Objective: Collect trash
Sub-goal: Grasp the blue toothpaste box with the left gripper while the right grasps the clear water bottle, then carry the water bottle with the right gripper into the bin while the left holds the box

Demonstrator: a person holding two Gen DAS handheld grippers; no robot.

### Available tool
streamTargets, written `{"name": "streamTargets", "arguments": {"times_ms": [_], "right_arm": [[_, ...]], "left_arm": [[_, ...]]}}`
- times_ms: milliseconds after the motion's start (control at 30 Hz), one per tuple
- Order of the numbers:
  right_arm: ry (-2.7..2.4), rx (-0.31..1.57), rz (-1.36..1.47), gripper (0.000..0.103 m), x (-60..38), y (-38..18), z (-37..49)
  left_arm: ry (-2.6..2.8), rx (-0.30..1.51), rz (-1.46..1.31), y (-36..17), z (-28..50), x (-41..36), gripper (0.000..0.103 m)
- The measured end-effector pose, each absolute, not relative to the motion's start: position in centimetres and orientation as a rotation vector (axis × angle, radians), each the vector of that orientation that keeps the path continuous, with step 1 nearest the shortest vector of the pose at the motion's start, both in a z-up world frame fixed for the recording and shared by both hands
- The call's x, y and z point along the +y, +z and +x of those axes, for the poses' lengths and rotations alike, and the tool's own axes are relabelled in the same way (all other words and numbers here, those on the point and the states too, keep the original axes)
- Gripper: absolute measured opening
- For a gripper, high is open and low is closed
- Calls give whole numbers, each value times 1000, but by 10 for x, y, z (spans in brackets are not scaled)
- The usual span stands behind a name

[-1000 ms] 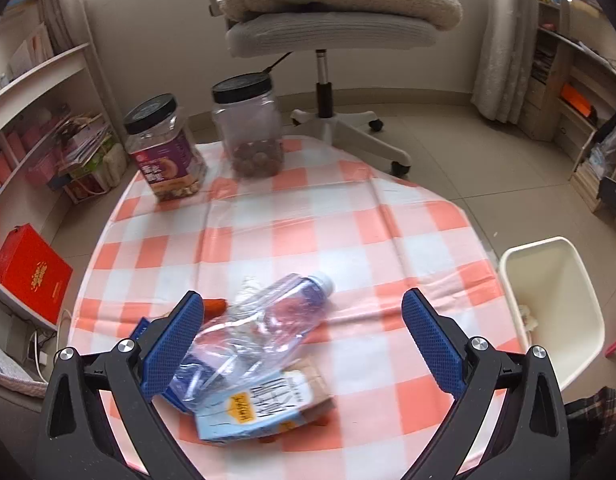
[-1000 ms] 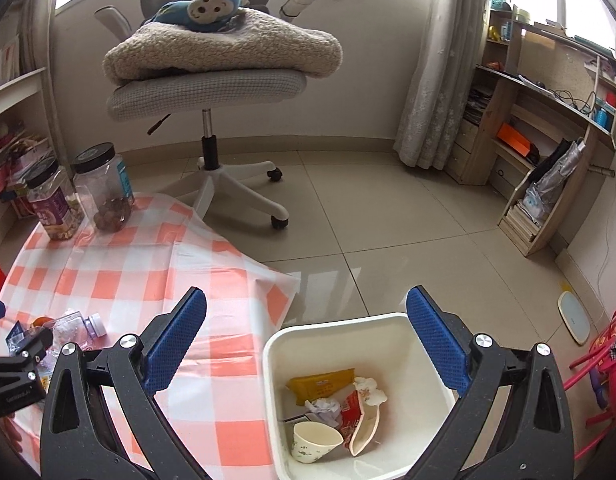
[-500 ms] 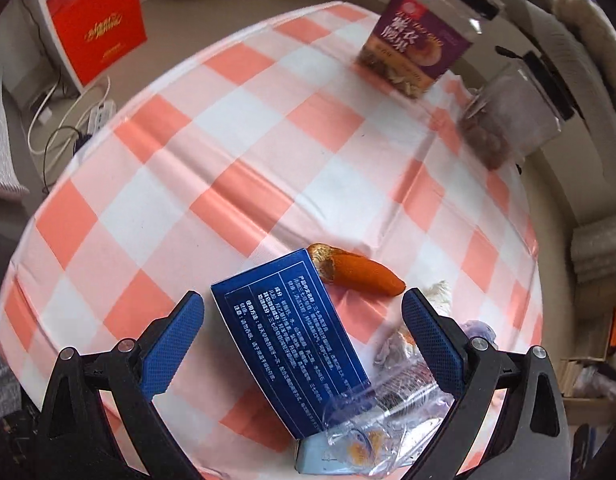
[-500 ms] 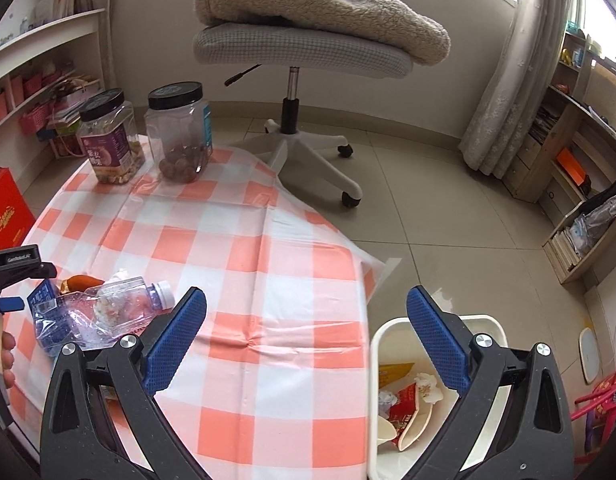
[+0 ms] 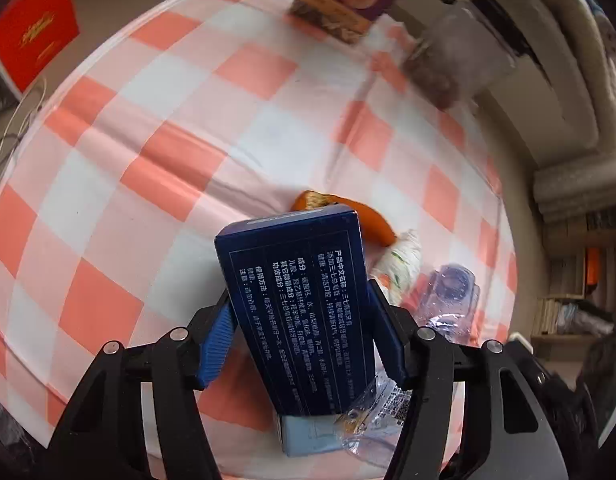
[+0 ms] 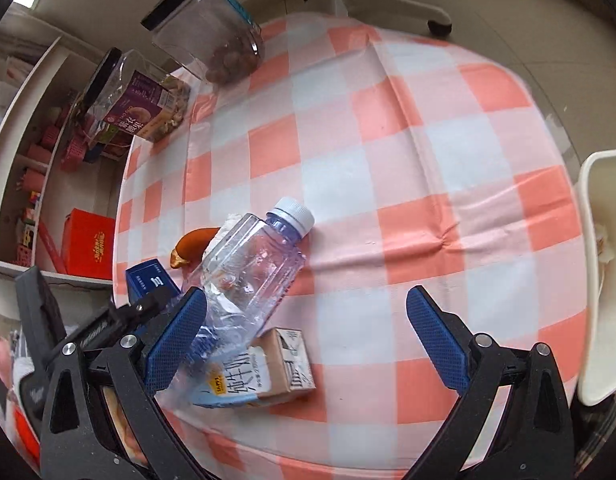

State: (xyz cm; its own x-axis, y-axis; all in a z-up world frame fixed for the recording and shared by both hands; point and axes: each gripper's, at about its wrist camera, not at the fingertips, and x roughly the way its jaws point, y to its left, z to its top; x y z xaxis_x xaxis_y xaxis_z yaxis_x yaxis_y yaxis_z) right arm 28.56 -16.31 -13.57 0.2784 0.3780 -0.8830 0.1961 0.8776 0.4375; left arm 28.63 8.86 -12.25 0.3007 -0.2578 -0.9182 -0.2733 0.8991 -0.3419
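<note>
- Left gripper closing w/ dark blue carton between its jaws, pads at the box's sides.
- Right gripper wide, nothing held, above checked tablecloth.
- Crushed plastic bottle lies on milk carton; white bin at table's right edge.

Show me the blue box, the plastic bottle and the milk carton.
blue box [image 5: 303, 312], left wrist view, its printed face.
plastic bottle [image 6: 251, 268], right wrist view, its clear body.
milk carton [image 6: 267, 376], right wrist view, its side.
</note>
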Motion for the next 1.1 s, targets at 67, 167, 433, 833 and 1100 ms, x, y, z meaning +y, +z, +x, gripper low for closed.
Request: {"name": "streamTargets", "arguments": {"times_ms": [67, 167, 433, 833, 1100], "right_arm": [[136, 1328, 556, 96, -155, -145, 290], [150, 1360, 552, 96, -143, -154, 293], [207, 1381, 519, 60, -118, -171, 301], [258, 1085, 349, 58, -123, -98, 294], [290, 840, 216, 58, -127, -46, 270]], "left_arm": [[-39, 1244, -401, -107, 280, 77, 59], [-82, 1200, -308, -91, 272, 64, 57], [-102, 1127, -235, -70, 258, 75, 57], [-80, 954, -294, -37, 253, 104, 57], [-87, 776, -198, -9, 239, 82, 57]]}}
